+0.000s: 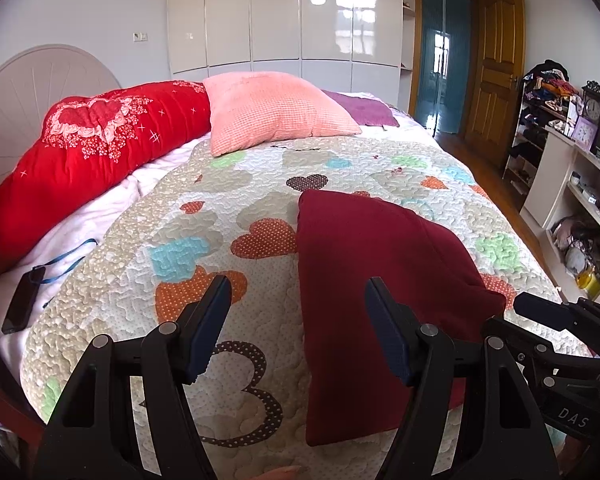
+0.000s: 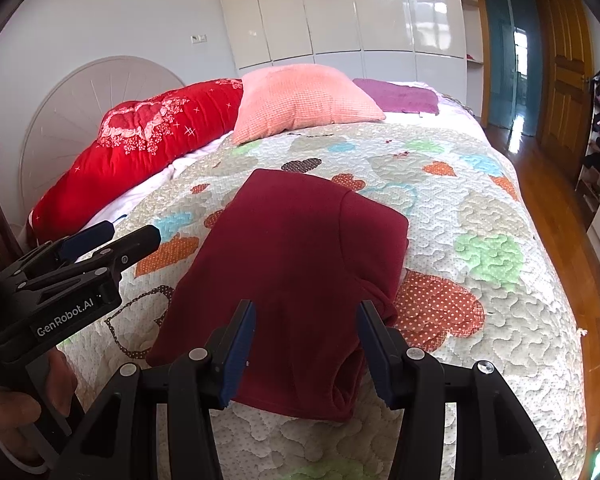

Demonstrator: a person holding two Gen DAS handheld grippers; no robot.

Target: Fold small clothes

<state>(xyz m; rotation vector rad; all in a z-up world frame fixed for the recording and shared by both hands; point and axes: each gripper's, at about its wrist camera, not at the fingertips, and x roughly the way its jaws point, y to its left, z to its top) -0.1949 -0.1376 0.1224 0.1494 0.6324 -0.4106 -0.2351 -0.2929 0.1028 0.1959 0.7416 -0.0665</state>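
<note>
While the maroon garment (image 2: 296, 276) lies folded into a neat rectangle on the bed (image 2: 500, 320), both tongs, left (image 1: 296, 320) and right (image 2: 306, 352), hover open and empty, so folding looks nearly finished.

The near hem of the dark red garment (image 1: 380, 300) sits behind the left gripper's right finger (image 1: 388, 336) in the left wrist view, so that corner cannot be seen. The right gripper (image 1: 540, 312) is cut off by the picture's right edge. The hand (image 2: 24, 396) holding the left gripper (image 2: 112, 236) is half out of the right wrist view. Items on the far shelves (image 1: 548, 92) are too small to tell apart.
</note>
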